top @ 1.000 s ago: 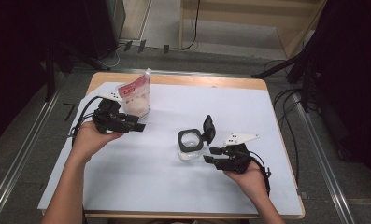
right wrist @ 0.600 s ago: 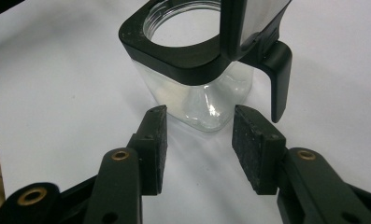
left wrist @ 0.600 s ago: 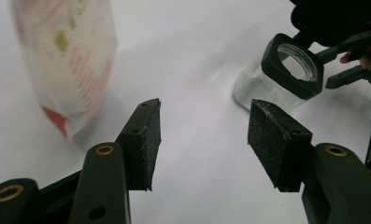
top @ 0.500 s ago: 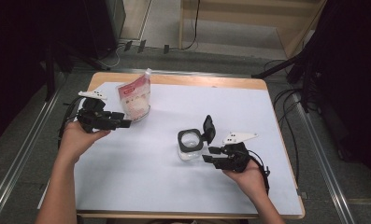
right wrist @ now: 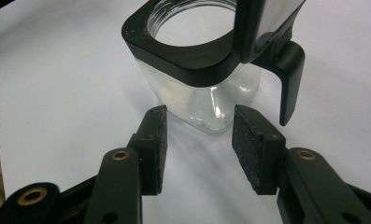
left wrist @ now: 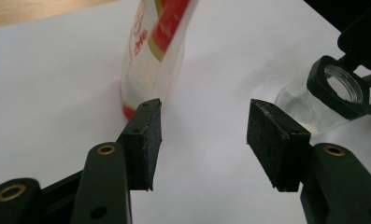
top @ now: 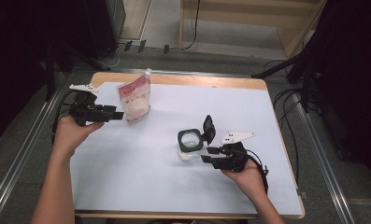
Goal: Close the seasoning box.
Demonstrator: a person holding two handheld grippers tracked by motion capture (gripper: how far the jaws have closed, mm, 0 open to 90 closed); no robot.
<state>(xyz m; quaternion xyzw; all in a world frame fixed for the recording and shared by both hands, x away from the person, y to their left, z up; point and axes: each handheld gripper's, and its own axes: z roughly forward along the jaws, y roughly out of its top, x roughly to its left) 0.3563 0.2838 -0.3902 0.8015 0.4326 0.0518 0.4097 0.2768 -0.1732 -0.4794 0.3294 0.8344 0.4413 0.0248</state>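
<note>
Gaping wide, left gripper [top: 119, 115] sits just beside upright pouch [top: 135, 98], near table's far-left; a skewed pinch could tip it. Right gripper [top: 206, 155], part-open & empty, is near lid-up jar [top: 189, 144] mid-table; might nudge it.

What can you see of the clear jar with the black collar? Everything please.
The jar stands upright on the white sheet, right of centre. Its body looks like clear, squarish plastic or glass with rounded corners, topped by a black collar around a round open mouth. A black flip lid is hinged up at the far right side, with a black latch arm hanging down. A little pale residue or contents sits at the bottom. The right gripper is just short of it, jaws open, not touching.
</note>
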